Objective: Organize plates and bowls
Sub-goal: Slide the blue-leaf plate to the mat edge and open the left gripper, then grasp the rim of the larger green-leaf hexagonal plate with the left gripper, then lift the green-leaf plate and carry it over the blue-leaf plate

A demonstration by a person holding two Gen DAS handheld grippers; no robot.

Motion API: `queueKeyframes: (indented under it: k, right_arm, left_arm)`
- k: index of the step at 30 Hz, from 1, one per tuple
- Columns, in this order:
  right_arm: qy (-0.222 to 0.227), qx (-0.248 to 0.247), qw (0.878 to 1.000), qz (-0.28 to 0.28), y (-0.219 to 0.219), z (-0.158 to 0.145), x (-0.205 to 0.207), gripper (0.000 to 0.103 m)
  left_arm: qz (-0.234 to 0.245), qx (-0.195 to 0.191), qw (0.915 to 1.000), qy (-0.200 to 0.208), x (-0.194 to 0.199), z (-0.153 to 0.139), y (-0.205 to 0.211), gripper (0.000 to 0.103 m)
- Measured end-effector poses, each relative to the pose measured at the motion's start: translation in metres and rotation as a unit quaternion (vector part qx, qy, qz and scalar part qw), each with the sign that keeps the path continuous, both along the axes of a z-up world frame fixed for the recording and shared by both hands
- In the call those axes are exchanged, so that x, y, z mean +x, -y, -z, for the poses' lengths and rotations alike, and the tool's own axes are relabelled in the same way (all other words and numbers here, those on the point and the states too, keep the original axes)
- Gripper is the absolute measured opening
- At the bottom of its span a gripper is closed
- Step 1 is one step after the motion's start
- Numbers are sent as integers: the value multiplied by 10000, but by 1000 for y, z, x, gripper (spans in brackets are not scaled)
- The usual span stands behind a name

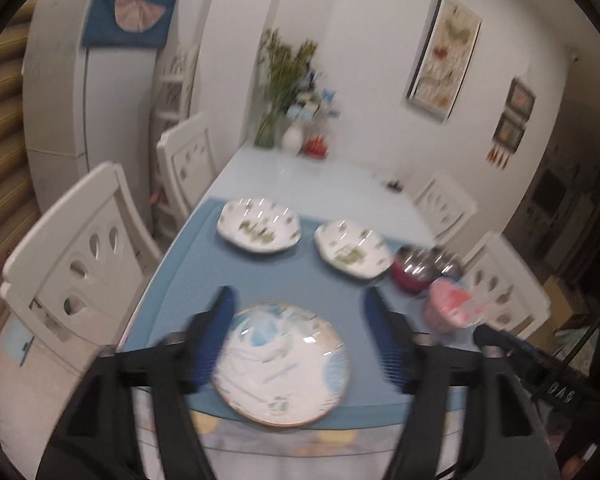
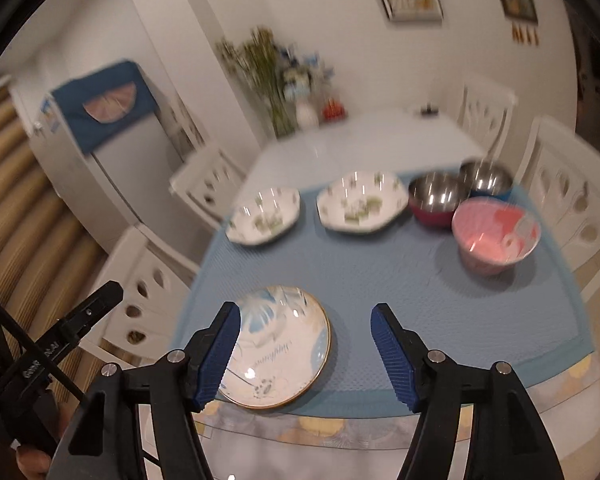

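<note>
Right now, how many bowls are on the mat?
3, all at the mat's far right: a pink bowl nearest, a red-sided steel bowl behind it, and a blue-sided steel bowl farthest back. Nothing seems hidden.

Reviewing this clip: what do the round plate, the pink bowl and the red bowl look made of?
Round plate: glazed ceramic, likely; glossy highlights, gold rim. Pink bowl: glossy, ceramic or melamine; too blurred to tell. Red bowl: shiny steel inside with mirror-like streaks, red outer shell.

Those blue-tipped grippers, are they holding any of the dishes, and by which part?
Nothing is held. The left gripper and right gripper are both open above the table, and the round plate lies untouched on the blue mat.
</note>
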State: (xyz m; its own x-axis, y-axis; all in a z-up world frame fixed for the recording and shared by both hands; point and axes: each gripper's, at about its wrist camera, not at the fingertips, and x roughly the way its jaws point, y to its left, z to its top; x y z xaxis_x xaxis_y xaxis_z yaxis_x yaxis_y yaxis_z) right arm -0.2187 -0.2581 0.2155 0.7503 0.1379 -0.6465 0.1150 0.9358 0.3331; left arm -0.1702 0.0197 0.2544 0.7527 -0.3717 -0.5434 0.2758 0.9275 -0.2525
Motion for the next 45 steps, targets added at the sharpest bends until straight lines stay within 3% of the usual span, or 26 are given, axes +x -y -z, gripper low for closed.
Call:
queueKeyframes:
  k: [3, 6, 10, 14, 19, 23, 27, 29, 32, 34, 39, 42, 45]
  right_arm:
    - [199, -52, 9998, -18, 0, -18, -21, 66]
    - [311, 82, 9994, 89, 3, -24, -34, 76]
    - [229, 186, 9995, 86, 7, -23, -31, 77]
    - [152, 154, 9997, 88, 8, -20, -8, 77]
    - [-117, 442, 9990, 23, 2, -6, 76, 77]
    - [-587, 789, 9951, 52, -10, 27, 167, 77]
    - [-1165, 1049, 9875, 157, -20, 76, 238, 77]
    - [-1439, 1159, 9825, 246, -24, 102, 265, 64]
    - [-1736, 1352, 9751, 259, -30, 133, 298, 60]
    - [-1876, 1342, 9728, 230, -38, 149, 319, 57]
    - [-2056, 1109, 9723, 26, -50, 177, 364, 55]
    - [-2081, 870, 9742, -17, -50, 191, 386, 54]
    - [-2098, 889, 9736, -163, -48, 204, 398, 45]
  left_arm:
    - [8, -42, 9999, 159, -15, -18, 1, 73]
    - [-44, -17, 9997, 242, -22, -28, -2, 73]
    - [-231, -30, 9993, 283, -10, -36, -12, 73]
    - [-382, -160, 9991, 129, 33, -33, -28, 73]
    - [-204, 165, 9994, -206, 126, -15, -28, 73]
    - [443, 60, 9964, -717, 214, 22, -28, 73]
    - [773, 48, 9907, -1121, 281, 66, -22, 72]
    - [878, 59, 9872, -1329, 309, 89, -20, 72]
    - [983, 42, 9799, -1732, 355, 131, -14, 69]
    - [1041, -27, 9748, -1972, 376, 151, -11, 58]
    - [1028, -77, 9685, -2267, 416, 196, -3, 53]
    - [1052, -139, 9646, -2414, 433, 215, 1, 43]
    - [1107, -241, 9611, -2520, 445, 231, 4, 32]
